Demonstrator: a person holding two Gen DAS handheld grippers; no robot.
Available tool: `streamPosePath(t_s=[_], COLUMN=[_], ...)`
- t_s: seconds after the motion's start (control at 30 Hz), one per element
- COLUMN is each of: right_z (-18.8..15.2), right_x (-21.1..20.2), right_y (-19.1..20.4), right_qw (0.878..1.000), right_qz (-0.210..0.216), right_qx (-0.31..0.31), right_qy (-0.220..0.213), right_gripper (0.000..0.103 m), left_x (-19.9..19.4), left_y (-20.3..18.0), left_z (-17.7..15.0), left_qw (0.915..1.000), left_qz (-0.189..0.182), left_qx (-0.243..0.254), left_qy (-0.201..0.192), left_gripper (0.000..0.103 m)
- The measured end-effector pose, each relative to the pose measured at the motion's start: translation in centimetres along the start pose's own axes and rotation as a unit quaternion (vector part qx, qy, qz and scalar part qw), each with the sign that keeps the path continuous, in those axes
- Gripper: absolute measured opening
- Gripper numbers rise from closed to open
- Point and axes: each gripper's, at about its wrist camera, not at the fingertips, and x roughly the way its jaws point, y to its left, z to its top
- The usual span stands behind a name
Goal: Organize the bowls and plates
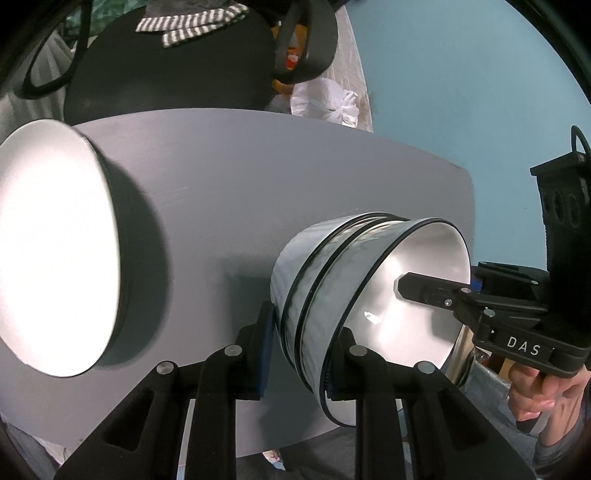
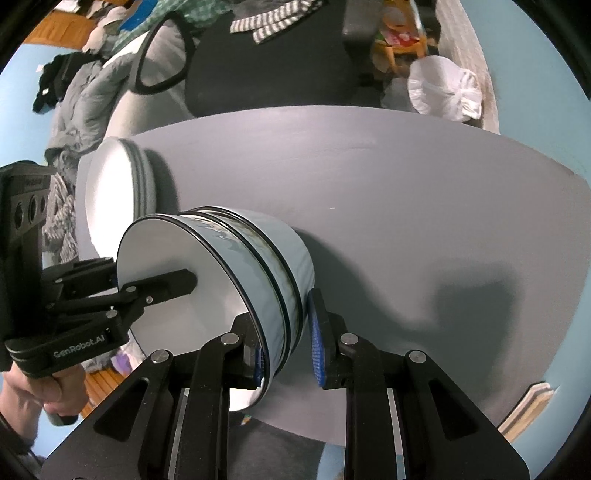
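Note:
Three nested bowls (image 1: 321, 280), pale blue outside and white inside with black rims, hang tilted over the grey table (image 1: 221, 177). My left gripper (image 1: 301, 354) is shut on the stack's near wall, one finger inside and one outside. My right gripper (image 2: 288, 350) is shut on the opposite wall of the same bowls (image 2: 266, 266). One finger (image 1: 421, 288) of the right gripper shows inside the top bowl, and a left finger (image 2: 162, 284) shows there too. A stack of white plates (image 1: 55, 240) sits at the table's left end, also the plates (image 2: 110, 192).
A black chair (image 2: 280, 62) with a striped cloth (image 2: 273, 22) stands behind the table. A white plastic bag (image 2: 443, 88) lies on the floor at the far right. Hands (image 1: 535, 398) hold the gripper handles. The table's near edge (image 2: 332, 432) runs just under my fingers.

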Motion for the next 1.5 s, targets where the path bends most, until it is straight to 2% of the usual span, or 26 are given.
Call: streamPosePath(t_s=[0.5,0.87,1.2,1.5], right_z=[0.8,3.3,5.7,7.8], right_x=[-0.3,-0.7,0.2,3.2], right_y=[5.5,10.2,15.1,18.0], right_qw=[1.0,0.997,0.995,0.994], right_qz=[-0.002,-0.004,-0.001,0.007], right_qx=[-0.029,-0.069,-0.101,-0.109], right_qy=[-0.011,-0.018,-0.016,0.002], right_gripper=[0.02,0.02,0.02,0.02], left_x=[-4.2,-8.4,-11.8,-11.2], left_y=[4.0,7.0,11.7,16.7], left_z=[-2.1,-1.6,-1.9,-0.8], left_qw=[0.9992,0.9966,0.9934,0.9916], left_qz=[-0.001,0.001,0.01,0.01], left_qx=[-0.016,-0.04,-0.065,-0.097], left_qy=[-0.037,-0.073,-0.094,-0.085], left_gripper=[0.021,0.021,0.021,0.021])
